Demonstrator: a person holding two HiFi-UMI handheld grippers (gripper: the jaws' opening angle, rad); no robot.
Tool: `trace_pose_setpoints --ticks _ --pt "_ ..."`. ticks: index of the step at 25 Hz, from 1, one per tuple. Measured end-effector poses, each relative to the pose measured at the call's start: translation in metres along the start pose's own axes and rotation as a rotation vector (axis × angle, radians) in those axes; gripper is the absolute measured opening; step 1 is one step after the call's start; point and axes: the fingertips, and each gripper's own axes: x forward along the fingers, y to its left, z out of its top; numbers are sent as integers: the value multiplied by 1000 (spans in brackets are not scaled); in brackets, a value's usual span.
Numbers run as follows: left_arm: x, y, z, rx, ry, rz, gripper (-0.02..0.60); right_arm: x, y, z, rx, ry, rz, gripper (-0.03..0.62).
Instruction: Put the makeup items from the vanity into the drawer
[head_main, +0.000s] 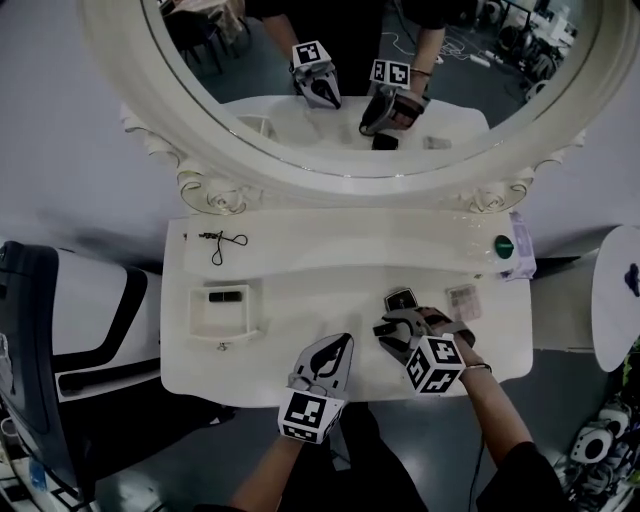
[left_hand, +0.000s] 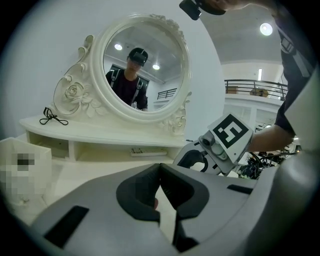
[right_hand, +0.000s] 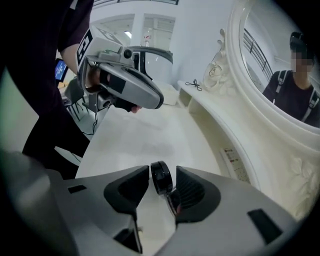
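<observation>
A small round black compact (right_hand: 161, 177) stands on edge between the jaws of my right gripper (right_hand: 162, 172), close to the right pad and with a gap on the left; the jaws are open. In the head view the compact (head_main: 401, 299) sits on the white vanity top (head_main: 300, 290) just beyond my right gripper (head_main: 395, 325). My left gripper (head_main: 337, 352) hovers beside it near the front edge, tips together and shut, with nothing seen between them (left_hand: 160, 169). The open drawer (head_main: 222, 312) at the left holds a black item (head_main: 227, 295).
A flat pale palette (head_main: 463, 298) lies to the right of the compact. A green-topped item (head_main: 504, 245) stands at the right end of the raised shelf, a black looped cord (head_main: 218, 243) at its left end. The oval mirror (head_main: 340, 90) rises behind.
</observation>
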Motion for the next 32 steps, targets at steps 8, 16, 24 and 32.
trace_pose_setpoints --ticks 8,16,24,32 --pt "0 4 -10 -14 12 10 14 4 -3 -5 -2 -5 -17 100" --pt "-7 3 2 -9 -1 22 14 -7 -4 5 5 -36 -39 97" --pt "-30 -7 43 3 -48 31 14 -63 -16 37 71 -120 -153 97" --pt "-55 -23 84 33 -119 39 14 -117 -20 65 186 -234 -285 97"
